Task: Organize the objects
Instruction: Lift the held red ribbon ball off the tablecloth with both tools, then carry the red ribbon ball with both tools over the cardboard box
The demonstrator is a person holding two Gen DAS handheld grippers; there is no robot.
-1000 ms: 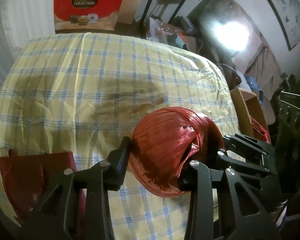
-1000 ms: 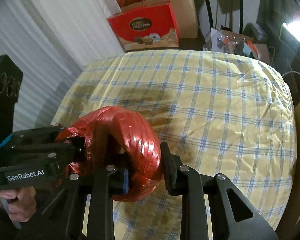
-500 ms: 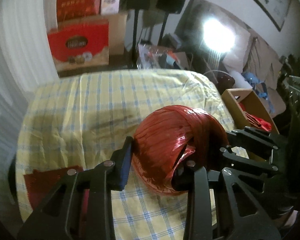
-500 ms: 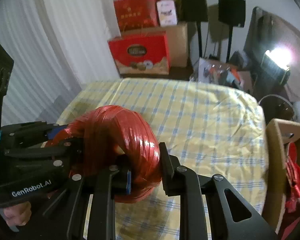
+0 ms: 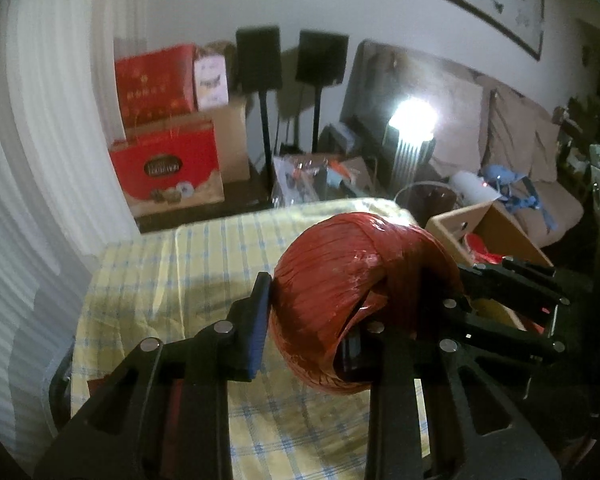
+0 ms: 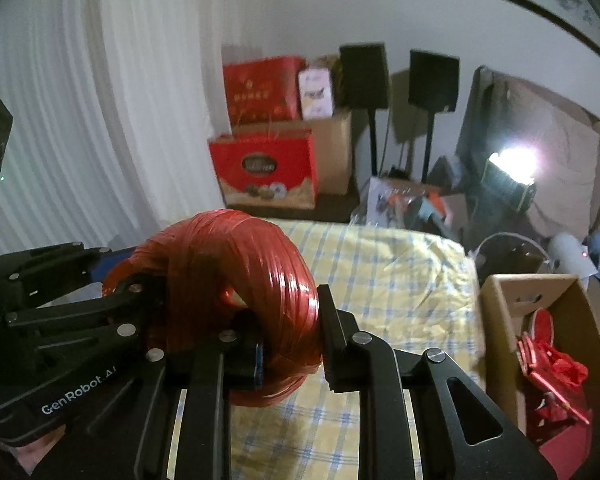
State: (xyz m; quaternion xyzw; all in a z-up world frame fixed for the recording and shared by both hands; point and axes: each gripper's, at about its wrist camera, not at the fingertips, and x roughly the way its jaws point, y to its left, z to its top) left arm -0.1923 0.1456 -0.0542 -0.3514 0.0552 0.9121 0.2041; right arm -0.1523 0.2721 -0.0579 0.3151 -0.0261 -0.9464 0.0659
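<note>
Red ring-shaped roll of plastic twine (image 6: 236,280): above yellow checked tablecloth (image 6: 400,280). Open brown cardboard box (image 6: 540,300): right of table. Red gift boxes (image 6: 264,172): behind.

The red box's (image 5: 168,178) label is too blurred to read.

Both handheld tools were matte black plastic: the left gripper (image 5: 312,320) had angular open-framed fingers (image 5: 244,328) studded with round silver screw heads and a blue pad on one fingertip. The right gripper (image 6: 290,344) matched it, blue pad included, while the left unit's body carried white "GenRobot.AI" lettering
</note>
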